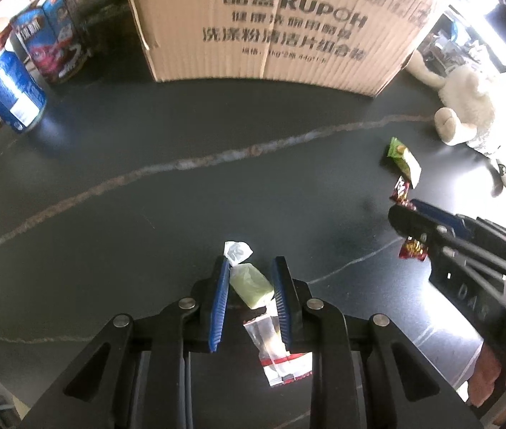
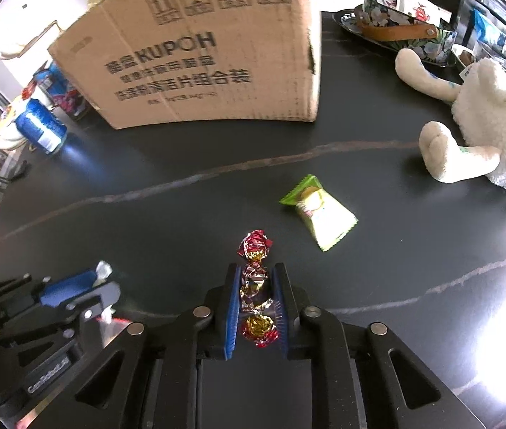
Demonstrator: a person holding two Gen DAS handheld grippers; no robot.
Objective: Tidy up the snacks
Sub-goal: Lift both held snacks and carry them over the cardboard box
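Observation:
My left gripper (image 1: 251, 266) is shut on a pale green snack in a clear wrapper (image 1: 251, 286); the wrapper's red-striped end (image 1: 285, 364) hangs below the fingers. My right gripper (image 2: 256, 273) is shut on a red and gold foil candy (image 2: 256, 293), which sticks out past the fingertips and behind them. The right gripper also shows in the left wrist view (image 1: 410, 214), and the left gripper in the right wrist view (image 2: 95, 282). A green packet snack (image 2: 319, 212) lies on the dark table ahead of the right gripper. A cardboard box (image 1: 271, 25) stands at the back.
A white plush toy (image 2: 485, 125) lies at the right. Blue snack cans and boxes (image 1: 11, 93) stand at the left of the cardboard box. A floral tray with items (image 2: 396, 25) sits behind the plush. The dark table (image 1: 145, 136) has pale veins.

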